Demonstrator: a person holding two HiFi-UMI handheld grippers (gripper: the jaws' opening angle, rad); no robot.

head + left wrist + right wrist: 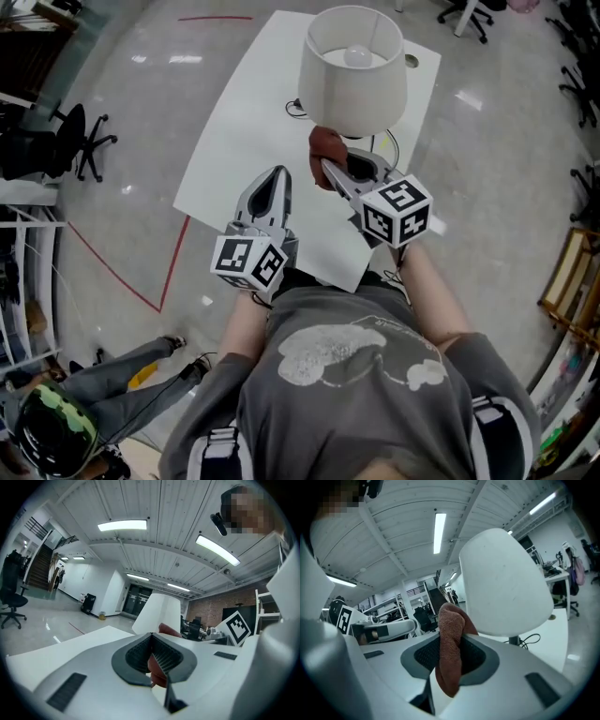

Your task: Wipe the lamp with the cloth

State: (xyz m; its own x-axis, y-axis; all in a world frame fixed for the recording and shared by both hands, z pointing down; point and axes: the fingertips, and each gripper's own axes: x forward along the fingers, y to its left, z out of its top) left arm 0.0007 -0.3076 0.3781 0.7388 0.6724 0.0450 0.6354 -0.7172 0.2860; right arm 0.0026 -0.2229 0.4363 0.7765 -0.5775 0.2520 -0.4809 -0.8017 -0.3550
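— Right claw (328,169) is up by the table lamp (352,80), folks, and it's clamped tight on the cloth (450,625), rust-brown terry bunched between the pads!

— And the left claw (278,173)?

— Jaws pressed together, nothing in them. It hovers over the desk (253,122), just beside its partner and a little lower.

— Run me through the field, biggest first.

— One white desk. One table lamp standing upright toward its far end, with a white shade (506,583) flaring wider at the bottom. Two claws. One cloth, sitting right under the near rim of that shade. Whether it's actually touching, I can't call from here. One bulb (357,56) showing down the open top, and one dark cable (296,108) curling on the desk beside the lamp.

— So where are we in the job?

— I'd say the cloth is picked up and brought in, and the wiping itself is just about to start, or barely begun. Next move, by my read: lay the cloth flat against the shade and sweep round it, with light pressure. A lamp like that looks top-heavy, so a hard push could rock it. That idle left claw might do well steadying the stem.
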